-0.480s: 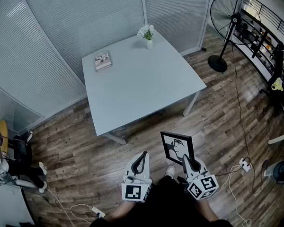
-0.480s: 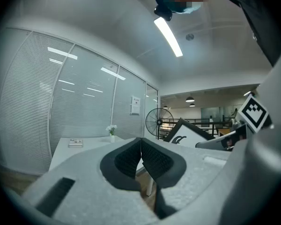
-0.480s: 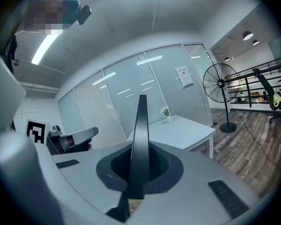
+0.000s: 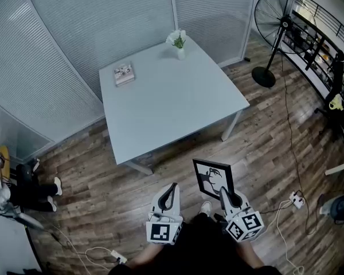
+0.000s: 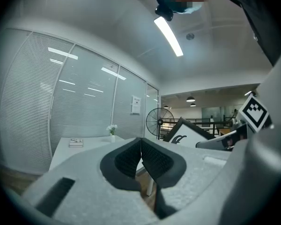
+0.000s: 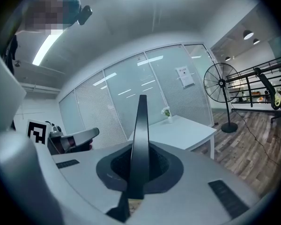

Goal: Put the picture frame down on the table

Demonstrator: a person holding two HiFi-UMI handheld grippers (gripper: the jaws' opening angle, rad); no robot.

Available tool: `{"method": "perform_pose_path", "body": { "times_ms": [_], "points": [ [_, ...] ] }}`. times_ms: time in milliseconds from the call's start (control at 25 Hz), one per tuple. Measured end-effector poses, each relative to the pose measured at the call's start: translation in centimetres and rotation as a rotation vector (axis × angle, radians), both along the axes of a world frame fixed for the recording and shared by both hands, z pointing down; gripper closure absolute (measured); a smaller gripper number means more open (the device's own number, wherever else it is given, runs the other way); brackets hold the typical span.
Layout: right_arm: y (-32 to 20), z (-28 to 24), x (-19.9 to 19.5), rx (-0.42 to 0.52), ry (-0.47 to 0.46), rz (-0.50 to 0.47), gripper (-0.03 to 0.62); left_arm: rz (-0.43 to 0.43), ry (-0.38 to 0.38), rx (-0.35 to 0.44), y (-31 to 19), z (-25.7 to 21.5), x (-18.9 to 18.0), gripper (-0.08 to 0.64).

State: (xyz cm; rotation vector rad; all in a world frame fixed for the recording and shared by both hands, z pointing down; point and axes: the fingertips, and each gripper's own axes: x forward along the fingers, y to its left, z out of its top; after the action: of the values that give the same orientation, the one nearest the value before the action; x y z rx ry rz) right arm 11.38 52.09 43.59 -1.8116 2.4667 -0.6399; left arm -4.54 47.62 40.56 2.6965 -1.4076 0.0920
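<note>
Over the wood floor point(image 4: 103, 188) just short of the table point(image 4: 172, 96), the right claw point(image 4: 225, 192) clamps the upright picture frame point(image 4: 213, 176), while the left claw point(image 4: 171, 189) is closed on nothing.

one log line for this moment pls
right gripper: shut on picture frame | left gripper: shut, empty | table: ahead, picture frame not yet on it

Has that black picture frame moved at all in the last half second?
No. The picture frame, clamped in the right gripper, sits just as far from the table's near leg as before.
</note>
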Motion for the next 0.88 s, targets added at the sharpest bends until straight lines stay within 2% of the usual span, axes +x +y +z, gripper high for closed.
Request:
{"method": "perform_pose_path", "body": {
  "times_ms": [360,520,880],
  "points": [
    [0.2,1.1,1.9,-0.032,-0.039,-0.024,0.574,-0.035,-0.001,0.014,-0.4,0.3,1.4,0.543],
    [0.3,1.5,3.4,-0.031,-0.046,-0.049,0.574,-0.057,-0.003,0.024,-0.6,-0.2,3.3,0.543],
    [-0.5,2.9,5.5,-0.025,-0.07,-0.144,0.574,-0.206,-0.005,0.038,-1.0,-0.2,3.9,0.543]
  ]
}}
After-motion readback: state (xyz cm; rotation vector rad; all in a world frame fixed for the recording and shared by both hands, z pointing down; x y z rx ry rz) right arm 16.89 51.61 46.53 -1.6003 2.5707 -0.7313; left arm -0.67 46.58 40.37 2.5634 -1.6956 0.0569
